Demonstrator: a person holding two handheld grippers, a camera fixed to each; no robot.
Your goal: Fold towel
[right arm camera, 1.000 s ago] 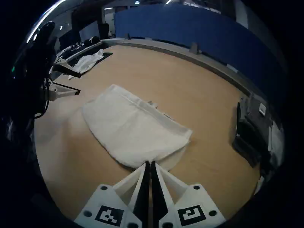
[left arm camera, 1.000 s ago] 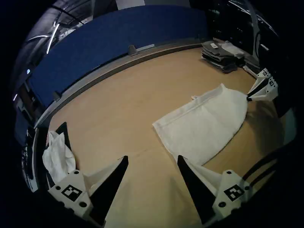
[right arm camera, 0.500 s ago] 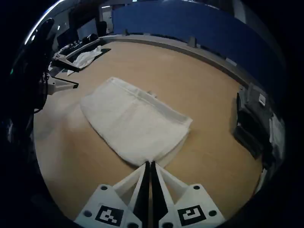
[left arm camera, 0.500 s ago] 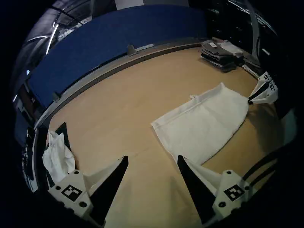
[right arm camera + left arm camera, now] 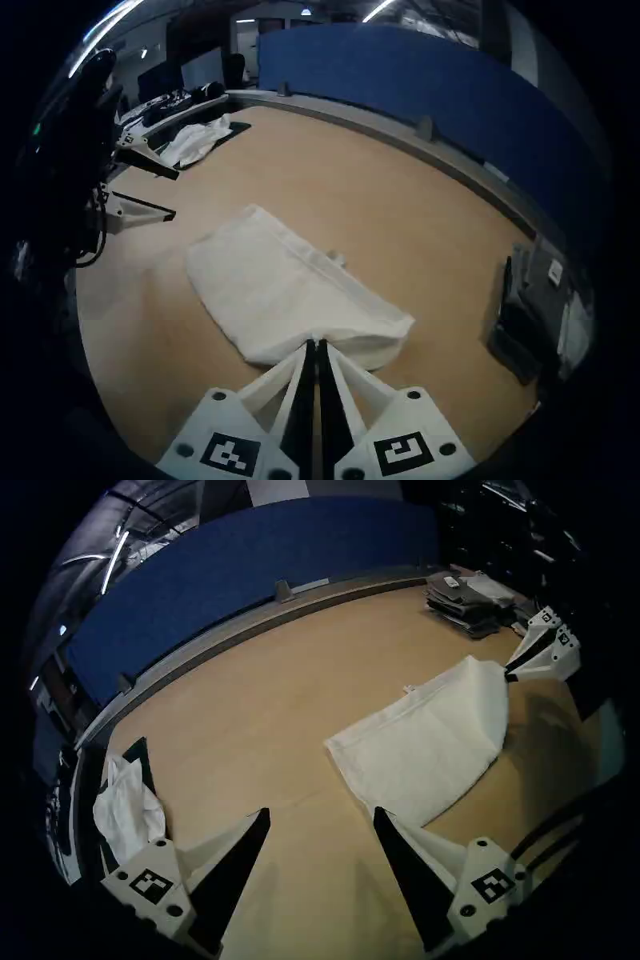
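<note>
While both feeds are up, I read the scene like this. It's a dim office room, and a long blue fabric partition [image 5: 240, 560] runs along the far edge of a wide light-brown wooden tabletop [image 5: 264, 696].

The white cloth towel [image 5: 424, 736] lies mid-table, folded into a long band with one end rounded. That end is raised off the wood where it's pinched.

A stack of grey folded cloths [image 5: 472, 604] sits at the far table corner, well apart from the towel. A crumpled white rag [image 5: 128, 812] lies on a dark tray at the opposite end, also well apart.

My right gripper [image 5: 314, 344] has its fingers pressed together, clamping the towel's edge. My left gripper [image 5: 320, 812] has its fingers spread wide and grips nothing. It hangs over bare wood, with one fingertip just beside the towel's near corner.

The square black-and-white printed markers [image 5: 404, 452] on the gripper bodies are patterns, not text. The small white tag [image 5: 336, 258] on the towel's hem is too small to read. Same for the white label [image 5: 453, 582] on top of the grey stack.
</note>
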